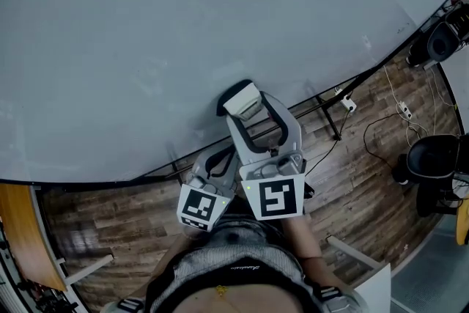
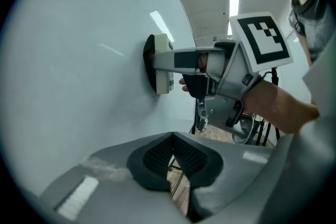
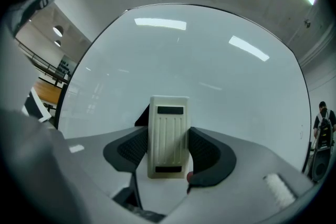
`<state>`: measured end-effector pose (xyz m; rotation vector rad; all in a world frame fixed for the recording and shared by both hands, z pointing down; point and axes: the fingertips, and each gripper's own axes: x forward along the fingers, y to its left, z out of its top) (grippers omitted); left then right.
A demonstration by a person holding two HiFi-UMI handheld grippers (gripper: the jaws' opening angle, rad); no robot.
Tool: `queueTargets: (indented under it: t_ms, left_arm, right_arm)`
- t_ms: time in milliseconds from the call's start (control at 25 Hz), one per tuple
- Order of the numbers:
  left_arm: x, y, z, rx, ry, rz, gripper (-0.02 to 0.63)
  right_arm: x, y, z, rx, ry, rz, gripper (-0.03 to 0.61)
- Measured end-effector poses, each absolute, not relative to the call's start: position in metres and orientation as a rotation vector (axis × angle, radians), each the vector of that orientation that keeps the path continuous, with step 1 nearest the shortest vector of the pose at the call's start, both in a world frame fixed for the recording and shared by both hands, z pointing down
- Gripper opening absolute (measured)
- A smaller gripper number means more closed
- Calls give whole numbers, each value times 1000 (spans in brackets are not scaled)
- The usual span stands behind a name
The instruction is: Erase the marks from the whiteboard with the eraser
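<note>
The whiteboard (image 1: 183,33) fills most of the head view; I see no marks on it in any view. A cream eraser (image 3: 168,134) with a black felt base is pressed flat against the whiteboard (image 3: 199,60). My right gripper (image 3: 167,152) is shut on the eraser, its dark pads on both long sides. In the head view the eraser (image 1: 242,100) sits near the board's lower edge with the right gripper (image 1: 248,110) behind it. The left gripper view shows the eraser (image 2: 160,63) side-on against the board (image 2: 79,60). My left gripper (image 2: 172,157) is shut on nothing, held low beside the right one (image 1: 217,166).
Below the board runs a wooden floor (image 1: 352,179) with the board's black stand legs (image 1: 331,117) and loose cables (image 1: 399,113). A black chair (image 1: 436,161) and dark equipment (image 1: 440,40) stand at the right. A wooden surface (image 1: 22,231) is at the lower left.
</note>
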<state>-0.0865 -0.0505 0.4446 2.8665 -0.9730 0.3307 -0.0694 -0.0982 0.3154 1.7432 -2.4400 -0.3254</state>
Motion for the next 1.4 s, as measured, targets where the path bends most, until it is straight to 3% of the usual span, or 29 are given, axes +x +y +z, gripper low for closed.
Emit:
queueTargets:
  t_ms: [880,1400]
  left_arm:
    - [-134,-34,446,2828,-1090,294,3]
    - [-102,-52,448,2735,-1255,290,3]
  right_arm:
    - [-120,-75,239,1697,-2581,-702,249]
    - [-85,-86,233,1627,-2679,-686,247]
